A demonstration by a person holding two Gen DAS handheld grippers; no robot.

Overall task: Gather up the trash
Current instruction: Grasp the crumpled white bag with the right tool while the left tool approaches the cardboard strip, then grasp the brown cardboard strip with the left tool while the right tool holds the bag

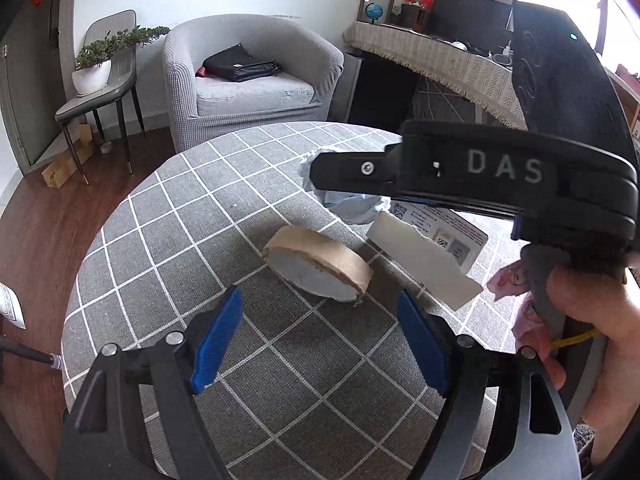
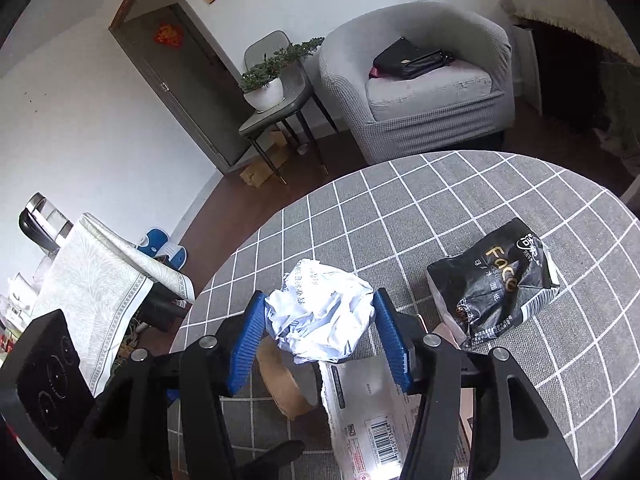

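My right gripper (image 2: pixel 320 300) is shut on a crumpled white and pale blue plastic bag (image 2: pixel 320 316), with both blue pads against its sides. In the left wrist view the same bag (image 1: pixel 352 206) shows under that gripper's black finger. My left gripper (image 1: pixel 320 296) stands open above the checked tablecloth (image 1: pixel 180 240), with nothing between its pads. Just ahead of it a brown tape roll (image 1: pixel 316 264) lies flat. A torn white card (image 1: pixel 420 260) lies to the roll's right, on a printed white package (image 2: pixel 368 412). A black tissue pack (image 2: pixel 496 284) sits further right.
A pink wrapper (image 1: pixel 512 280) lies by the hand (image 1: pixel 592 312) holding the right gripper. Behind the round table are a grey armchair (image 1: pixel 256 80) with a black bag, a chair (image 1: pixel 100 92) with a potted plant, and a cloth-covered desk (image 1: pixel 440 56).
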